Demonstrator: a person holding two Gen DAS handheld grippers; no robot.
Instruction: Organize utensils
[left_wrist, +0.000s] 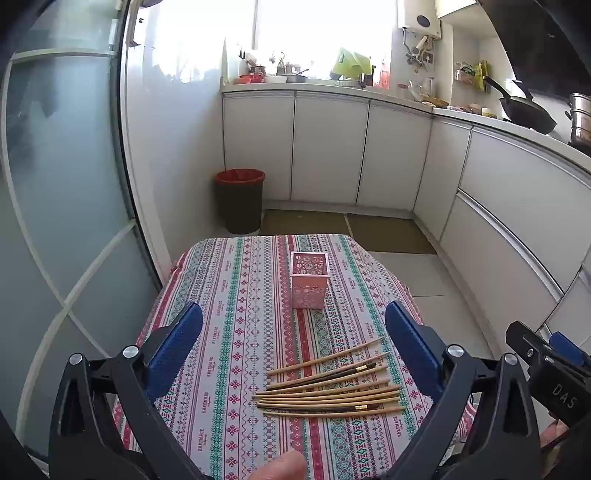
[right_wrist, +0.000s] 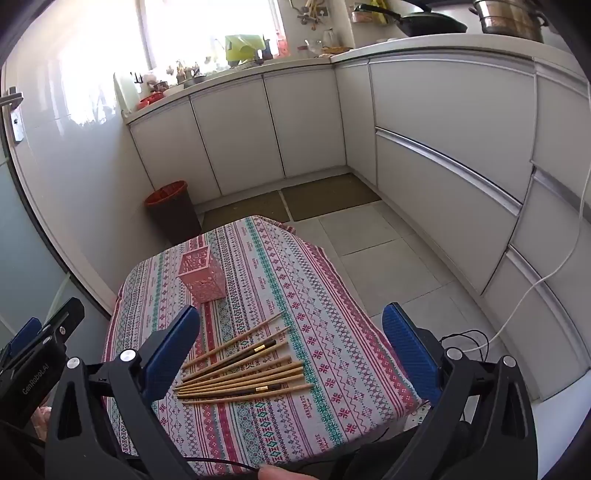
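Observation:
Several chopsticks (left_wrist: 328, 387) lie fanned out flat on the patterned tablecloth (left_wrist: 236, 332), most light wood, two dark with gold bands. A pink perforated holder (left_wrist: 309, 280) stands upright behind them and looks empty. My left gripper (left_wrist: 293, 332) is open and empty, held above the table's near side. My right gripper (right_wrist: 291, 334) is open and empty too, above the chopsticks (right_wrist: 243, 373), with the pink holder (right_wrist: 203, 275) to its far left on the tablecloth (right_wrist: 332, 350). Each gripper shows at the other view's edge.
The small table stands in a kitchen with white cabinets (left_wrist: 328, 147) behind and to the right. A dark bin with a red liner (left_wrist: 240, 199) stands on the floor beyond the table's far left. A white cable (right_wrist: 535, 288) hangs by the right cabinets.

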